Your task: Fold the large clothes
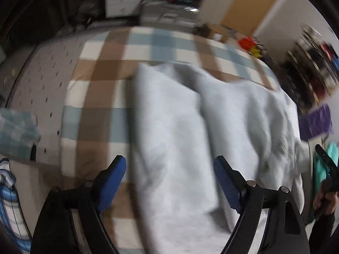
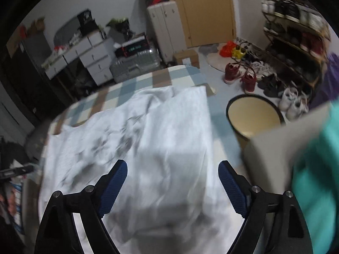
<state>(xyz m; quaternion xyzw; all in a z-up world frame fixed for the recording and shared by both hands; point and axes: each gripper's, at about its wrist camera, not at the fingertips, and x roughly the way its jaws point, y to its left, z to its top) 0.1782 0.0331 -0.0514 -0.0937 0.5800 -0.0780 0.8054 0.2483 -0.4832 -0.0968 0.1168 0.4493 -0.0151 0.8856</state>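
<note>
A large white garment [image 1: 180,131] lies spread and partly folded on the checked bed cover [image 1: 101,67], creased across its right half. My left gripper [image 1: 169,165] hovers above its near part, blue pads wide apart, nothing between them. In the right wrist view the same white garment [image 2: 148,131] fills the middle, its far edge doubled over. My right gripper [image 2: 172,169] stands open above it, with no cloth pinched. The right gripper's black finger and a hand [image 1: 326,182] show at the left wrist view's right edge.
A round bin [image 2: 254,114] stands on the floor right of the bed, with shoes [image 2: 239,76] and a shoe rack [image 2: 296,31] beyond. A teal cloth [image 2: 317,180] on a grey box sits at the right. White drawers [image 2: 93,57] and a suitcase stand behind the bed. A striped cloth [image 1: 8,190] lies near left.
</note>
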